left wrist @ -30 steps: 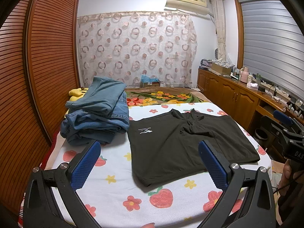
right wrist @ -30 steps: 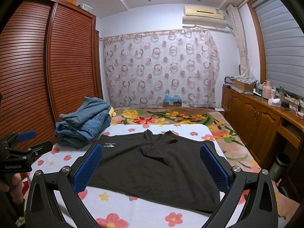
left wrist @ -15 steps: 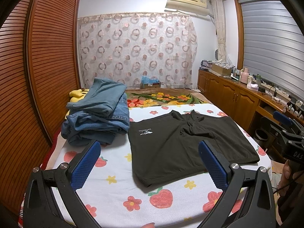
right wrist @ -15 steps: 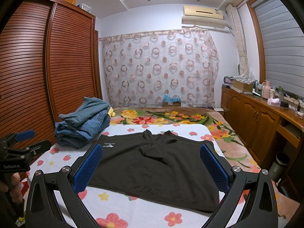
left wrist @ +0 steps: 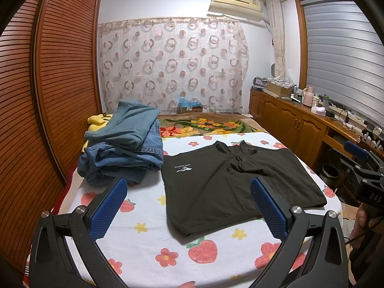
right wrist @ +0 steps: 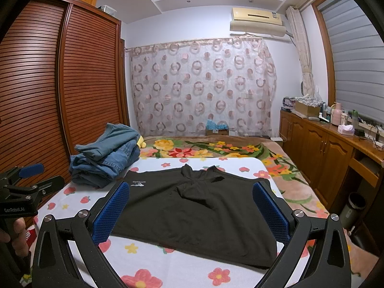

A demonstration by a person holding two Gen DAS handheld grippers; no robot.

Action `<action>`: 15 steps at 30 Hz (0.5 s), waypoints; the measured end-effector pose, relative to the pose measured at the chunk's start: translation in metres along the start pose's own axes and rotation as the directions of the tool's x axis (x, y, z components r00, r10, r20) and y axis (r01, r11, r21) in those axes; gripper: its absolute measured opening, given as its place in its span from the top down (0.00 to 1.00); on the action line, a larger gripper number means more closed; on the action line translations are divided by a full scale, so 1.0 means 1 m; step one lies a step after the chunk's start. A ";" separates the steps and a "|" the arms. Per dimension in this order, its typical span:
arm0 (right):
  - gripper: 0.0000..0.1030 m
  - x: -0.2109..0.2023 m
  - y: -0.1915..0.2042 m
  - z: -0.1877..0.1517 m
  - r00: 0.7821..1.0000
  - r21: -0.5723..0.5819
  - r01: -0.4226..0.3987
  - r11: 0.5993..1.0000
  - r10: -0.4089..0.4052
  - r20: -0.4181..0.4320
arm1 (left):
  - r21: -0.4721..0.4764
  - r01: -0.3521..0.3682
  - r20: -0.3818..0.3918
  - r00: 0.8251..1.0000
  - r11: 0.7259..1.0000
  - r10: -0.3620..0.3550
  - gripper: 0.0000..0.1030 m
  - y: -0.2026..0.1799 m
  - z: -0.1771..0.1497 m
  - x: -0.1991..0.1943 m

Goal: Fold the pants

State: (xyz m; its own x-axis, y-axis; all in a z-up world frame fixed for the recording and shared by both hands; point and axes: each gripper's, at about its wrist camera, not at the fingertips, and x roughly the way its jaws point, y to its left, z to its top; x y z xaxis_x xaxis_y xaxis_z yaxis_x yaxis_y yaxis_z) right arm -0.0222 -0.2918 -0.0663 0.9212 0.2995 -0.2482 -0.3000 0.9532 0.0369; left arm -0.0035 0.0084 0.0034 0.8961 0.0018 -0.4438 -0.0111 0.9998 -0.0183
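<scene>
Left gripper [left wrist: 188, 206] and right gripper [right wrist: 192, 210] level above the bed [left wrist: 148, 242] — jaws spread wide, empty; black garment [left wrist: 228, 182] untouched.

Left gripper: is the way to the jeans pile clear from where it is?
Probably yes. The left gripper is open, with only bare bedsheet before the jeans pile.
</scene>
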 end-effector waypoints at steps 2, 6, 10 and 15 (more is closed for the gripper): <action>0.01 0.000 0.000 0.000 1.000 0.000 -0.001 1.000 0.001 0.000 | 0.000 0.000 0.000 1.000 1.000 0.000 0.00 0.000 0.000 0.000; 0.01 0.000 0.000 0.000 1.000 0.001 0.000 1.000 0.000 0.001 | 0.000 -0.001 0.001 1.000 1.000 0.001 0.00 0.000 0.000 0.000; 0.01 0.000 0.000 0.000 1.000 0.000 0.000 1.000 0.000 0.001 | 0.000 0.000 0.003 1.000 1.000 0.000 0.00 0.000 0.000 0.000; 0.01 0.000 0.000 0.001 1.000 0.000 -0.001 1.000 0.001 0.002 | 0.000 0.000 0.003 1.000 1.000 0.000 0.00 0.000 0.000 0.000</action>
State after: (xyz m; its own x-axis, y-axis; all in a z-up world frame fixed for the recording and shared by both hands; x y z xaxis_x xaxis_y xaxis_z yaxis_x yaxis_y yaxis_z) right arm -0.0215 -0.2920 -0.0654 0.9216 0.3004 -0.2459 -0.3007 0.9530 0.0373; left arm -0.0041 0.0082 0.0031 0.8975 0.0020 -0.4411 -0.0110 0.9998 -0.0178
